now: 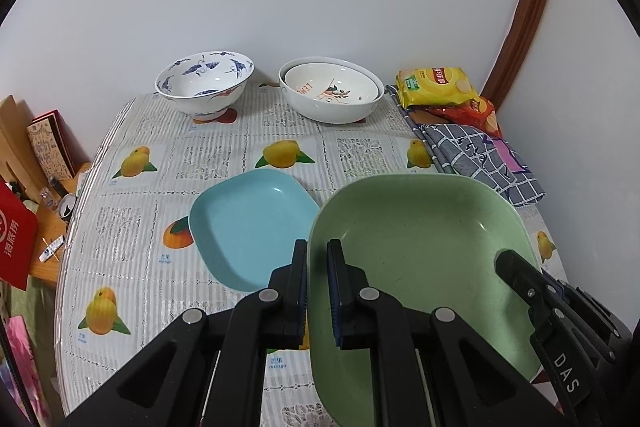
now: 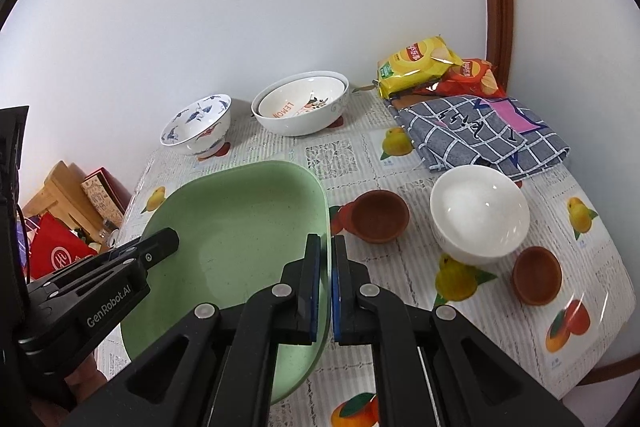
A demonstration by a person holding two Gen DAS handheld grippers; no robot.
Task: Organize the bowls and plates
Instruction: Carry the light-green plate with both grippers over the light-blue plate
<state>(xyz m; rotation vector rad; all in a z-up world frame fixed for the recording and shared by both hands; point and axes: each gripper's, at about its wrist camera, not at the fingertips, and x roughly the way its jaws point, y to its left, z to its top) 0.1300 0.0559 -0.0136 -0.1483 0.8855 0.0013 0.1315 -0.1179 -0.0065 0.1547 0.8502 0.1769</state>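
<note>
Green plate [image 1: 420, 227] held at both sides above the fruit-print tablecloth [image 1: 132, 227]: the left gripper [image 1: 318, 291] pinches its left rim between nearly closed fingers, and the right gripper [image 2: 325, 291] likewise clamps the opposite rim. A blue plate [image 1: 248, 223] lies on the cloth just beside and partly beneath the green plate's left edge.

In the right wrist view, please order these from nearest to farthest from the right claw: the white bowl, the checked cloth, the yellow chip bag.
From the right claw:
1. White bowl, just ahead on the right.
2. Checked cloth, behind the bowl.
3. Yellow chip bag, far back by the wall.
</note>
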